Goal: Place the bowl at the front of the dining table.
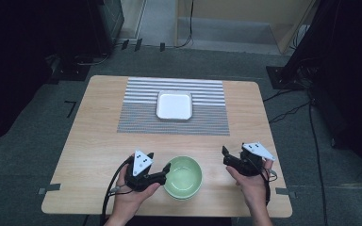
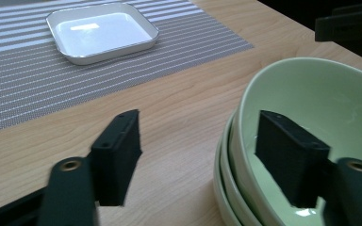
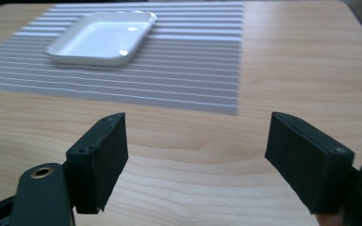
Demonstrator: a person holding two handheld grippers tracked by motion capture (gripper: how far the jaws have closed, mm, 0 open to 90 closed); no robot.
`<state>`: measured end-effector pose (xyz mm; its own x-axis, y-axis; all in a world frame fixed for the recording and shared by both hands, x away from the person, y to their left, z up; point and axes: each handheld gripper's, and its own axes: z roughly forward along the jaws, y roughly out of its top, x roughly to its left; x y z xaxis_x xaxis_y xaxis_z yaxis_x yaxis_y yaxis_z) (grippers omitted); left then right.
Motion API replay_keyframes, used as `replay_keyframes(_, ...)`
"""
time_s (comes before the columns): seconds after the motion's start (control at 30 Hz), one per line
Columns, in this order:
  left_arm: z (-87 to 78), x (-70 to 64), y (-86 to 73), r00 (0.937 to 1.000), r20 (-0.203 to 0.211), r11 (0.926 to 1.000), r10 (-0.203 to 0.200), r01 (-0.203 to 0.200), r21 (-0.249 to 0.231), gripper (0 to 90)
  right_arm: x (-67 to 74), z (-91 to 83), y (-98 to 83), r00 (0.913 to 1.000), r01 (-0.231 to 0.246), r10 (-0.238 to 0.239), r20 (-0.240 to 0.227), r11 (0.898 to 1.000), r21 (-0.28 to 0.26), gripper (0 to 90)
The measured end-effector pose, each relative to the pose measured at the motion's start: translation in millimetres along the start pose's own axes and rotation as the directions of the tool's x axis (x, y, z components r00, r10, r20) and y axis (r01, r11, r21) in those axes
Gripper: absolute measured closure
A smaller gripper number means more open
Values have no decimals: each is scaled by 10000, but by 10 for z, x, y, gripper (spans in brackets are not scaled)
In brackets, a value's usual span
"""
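1. Stacked pale green ceramic bowls (image 2: 306,141), empty, are straddled at the rim by the left gripper (image 2: 207,160), jaws spread, not yet pinching.
2. Right gripper (image 3: 195,155) is held spread, empty; a white square tray (image 3: 101,37), empty, lies ahead.

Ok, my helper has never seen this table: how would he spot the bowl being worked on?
On the wooden table, look at the near edge, below the striped mat. The green bowl, round and deep, tops a small stack beside the left gripper; the white dish is square and shallow.
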<state>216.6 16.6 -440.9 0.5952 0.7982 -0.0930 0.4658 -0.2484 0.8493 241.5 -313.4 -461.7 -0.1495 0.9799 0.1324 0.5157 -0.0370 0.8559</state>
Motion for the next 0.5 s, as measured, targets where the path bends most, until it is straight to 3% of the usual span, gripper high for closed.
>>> replay_keyframes(0.23, 20, -55, -19, 9997, 94, 9996, 232, -233, 132, 415, 322, -150, 85, 9926, 385, -455, -1128, 9973, -631, 336)
replay_keyframes(0.33, 28, -62, -26, 9995, 141, 9994, 270, -273, 198, 448, 449, -206, 108, 9847, 445, -556, -1653, 9966, -700, 410)
replay_keyframes(0.43, 37, -75, -36, 9990, 268, 9990, 358, -365, 274, 470, 567, -243, 109, 9788, 785, -896, -1842, 9947, -663, 470)
replay_keyframes(0.5, 39, -83, -42, 9985, 350, 9987, 415, -425, 274, 488, 643, -261, 102, 9684, 966, -1077, -2251, 9935, -599, 490)
